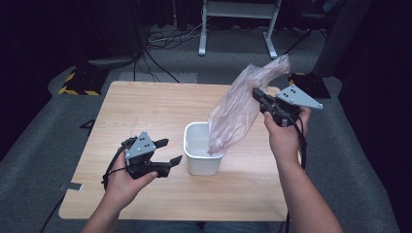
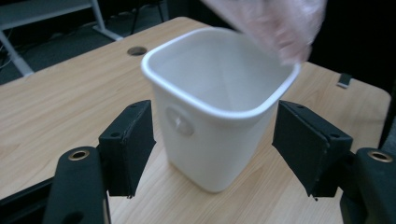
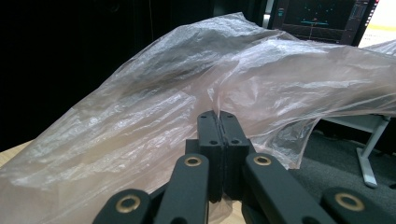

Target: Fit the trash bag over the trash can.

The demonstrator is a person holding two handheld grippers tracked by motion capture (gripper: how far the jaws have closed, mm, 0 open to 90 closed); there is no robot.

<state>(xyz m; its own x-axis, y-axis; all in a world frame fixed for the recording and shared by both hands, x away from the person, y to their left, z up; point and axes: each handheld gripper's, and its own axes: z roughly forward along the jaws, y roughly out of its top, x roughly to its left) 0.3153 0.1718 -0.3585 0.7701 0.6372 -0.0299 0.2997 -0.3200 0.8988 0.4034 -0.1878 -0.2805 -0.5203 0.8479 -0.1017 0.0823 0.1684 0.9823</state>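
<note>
Plastic bag [image 1: 243, 109] was pinched in the right gripper [image 1: 258, 98], center-right of the high view, jaws clamped flat on a fold of film w/ no gap seen (clear in the right gripper view, [image 3: 218, 122]). Bag's lower end was hung just at or inside the rim of the white bin [image 1: 201, 155], mid-frame on the table [image 1: 145, 111]; how deep it reached couldn't be told.

Left gripper [image 1: 167, 151] was held lower left, jaws spread wide & empty, the bin between them but not touched (left gripper view: bin [image 2: 210, 135], gaps on both sides).

What could've gone wrong imo:
- bin wasn't steadied, so a drag from the bag could've tipped or slid it, looked light
- bag was bunched & shut at the bottom, so it'd prob be stuffed in as a wad instead of opened over the rim
- thin film could've slipped or torn at that one pinch point if tugged
</note>
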